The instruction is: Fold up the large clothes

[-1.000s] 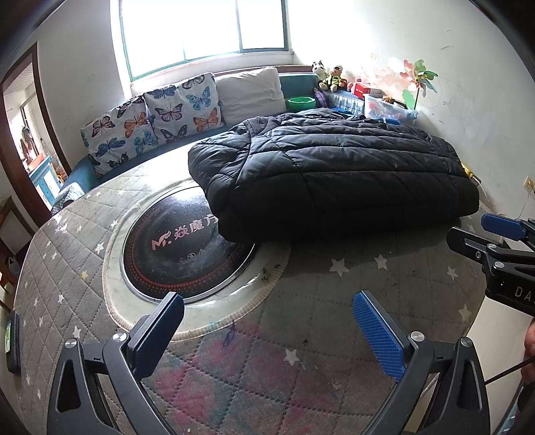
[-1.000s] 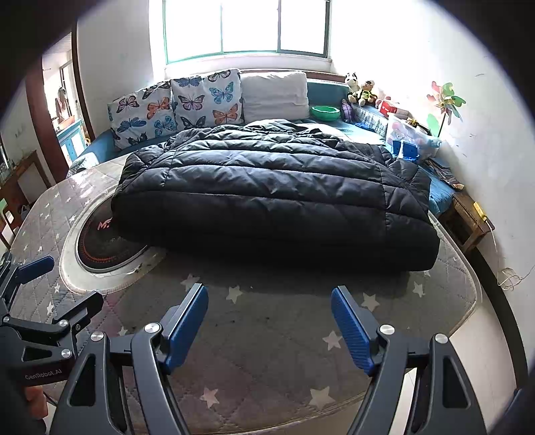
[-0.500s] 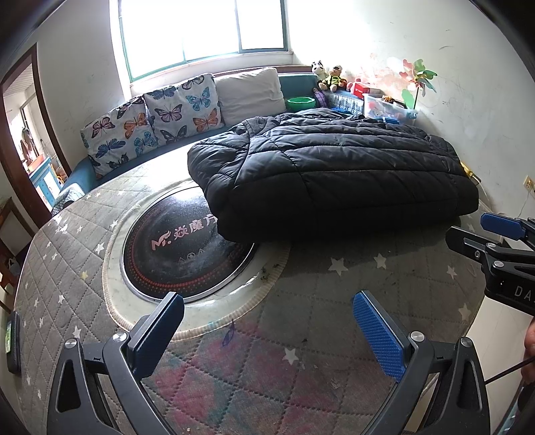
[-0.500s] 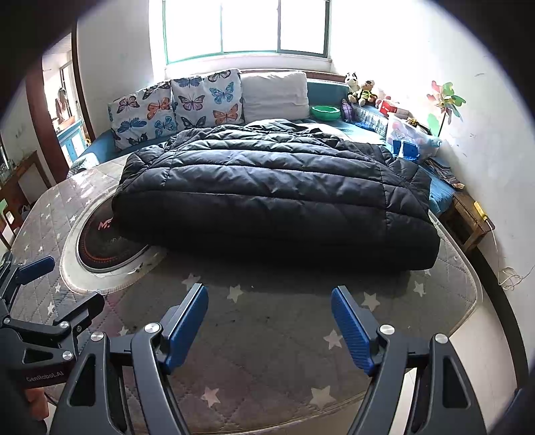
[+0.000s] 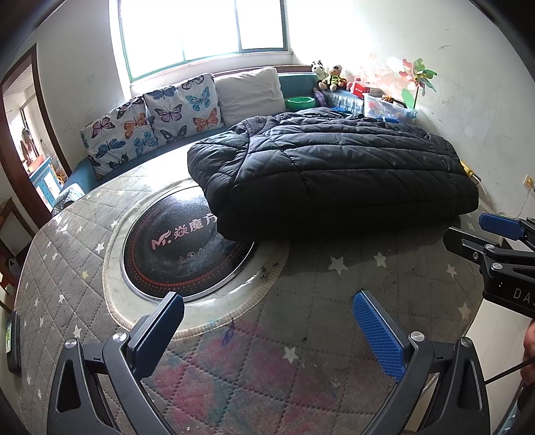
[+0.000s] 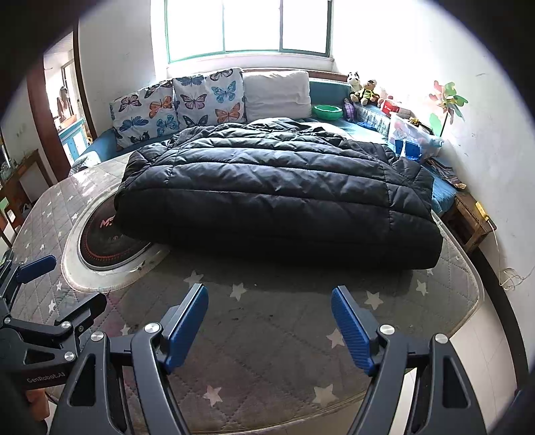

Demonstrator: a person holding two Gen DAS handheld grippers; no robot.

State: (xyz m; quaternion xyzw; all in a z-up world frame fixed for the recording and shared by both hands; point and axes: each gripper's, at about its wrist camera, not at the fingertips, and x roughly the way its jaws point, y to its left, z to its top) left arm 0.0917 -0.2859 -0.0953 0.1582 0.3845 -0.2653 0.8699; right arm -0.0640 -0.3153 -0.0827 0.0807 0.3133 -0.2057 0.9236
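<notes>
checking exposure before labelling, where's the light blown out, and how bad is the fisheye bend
Left wrist view: window blown to white, quilted star-print table cover bulges like a dome, dark corners. Right wrist view: same window and white right wall overexposed; puffy black quilted jacket stays sharp, its stitching readable.

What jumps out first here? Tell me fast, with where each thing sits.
A big black puffer jacket lies folded in a thick bundle across the far side of the star-patterned table cover, one end overlapping the round black cooktop set into the table. Both grippers are open and empty over the bare near edge, left gripper and right gripper. Behind, butterfly cushions line the bench under the bright window.
</notes>
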